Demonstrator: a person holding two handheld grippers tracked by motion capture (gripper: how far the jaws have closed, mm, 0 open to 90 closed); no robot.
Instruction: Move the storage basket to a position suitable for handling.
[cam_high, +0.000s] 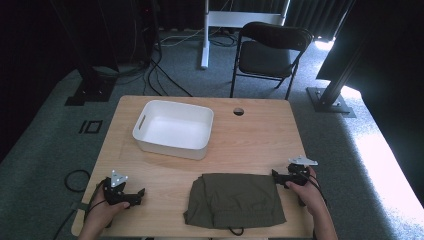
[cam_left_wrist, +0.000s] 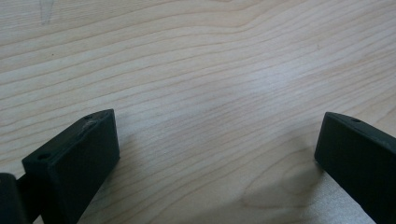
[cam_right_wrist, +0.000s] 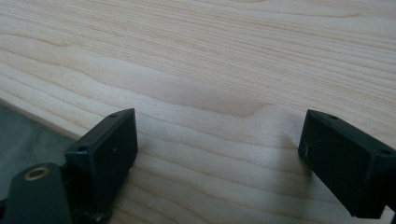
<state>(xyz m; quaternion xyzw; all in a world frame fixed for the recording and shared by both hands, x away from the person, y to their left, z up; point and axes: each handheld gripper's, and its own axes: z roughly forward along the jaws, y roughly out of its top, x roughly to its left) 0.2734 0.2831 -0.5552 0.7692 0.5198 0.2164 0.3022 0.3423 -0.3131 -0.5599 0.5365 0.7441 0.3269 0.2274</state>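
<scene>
Near the worktop's front edge lies your folded olive-green cloth, soft and creased; your left gripper and right gripper flank it, black jaws apart over bare pale wood.

The table is pale wood with wavy brown grain. The cloth on it is plain olive green, and the bin is white all over. Both grippers, left and right, are black with grey top plates. The chair is black; the carpet is grey-green.
</scene>
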